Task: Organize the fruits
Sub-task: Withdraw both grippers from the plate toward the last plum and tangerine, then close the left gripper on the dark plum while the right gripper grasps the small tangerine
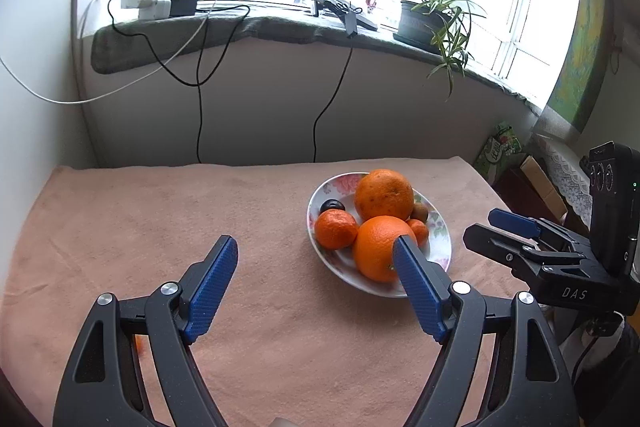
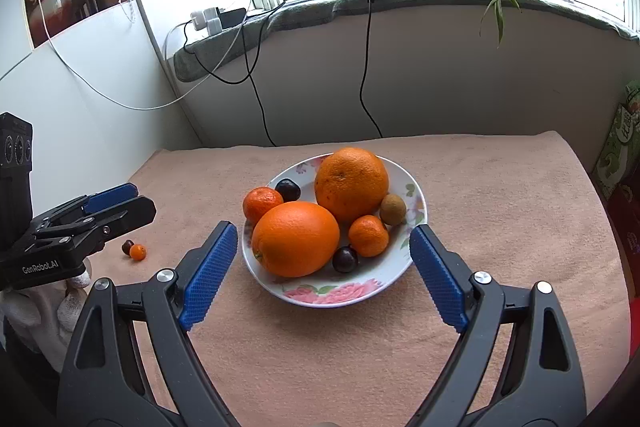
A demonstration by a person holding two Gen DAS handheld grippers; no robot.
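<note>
A flowered white plate [image 2: 332, 297] [image 1: 344, 265] on a pink cloth holds two large oranges [image 2: 295, 238] [image 2: 351, 183], two mandarins [image 2: 262, 203] [image 2: 368, 235], a kiwi [image 2: 393, 209] and two dark plums [image 2: 345, 259] [image 2: 287, 189]. A tiny orange fruit [image 2: 138, 251] and a dark fruit [image 2: 127, 246] lie on the cloth to the plate's left. My right gripper [image 2: 324, 247] is open, its fingers flanking the plate's near side with nothing held. My left gripper [image 1: 316, 259] is open and empty over bare cloth left of the plate; it also shows at the left edge of the right wrist view [image 2: 116, 205].
The pink cloth [image 1: 160, 211] covers the table up to a wall with hanging cables [image 1: 199, 115]. A windowsill behind carries chargers and a potted plant [image 1: 432, 19]. Boxes and bags [image 1: 500, 147] stand past the table's right edge. A gloved hand [image 2: 44, 311] holds the left gripper.
</note>
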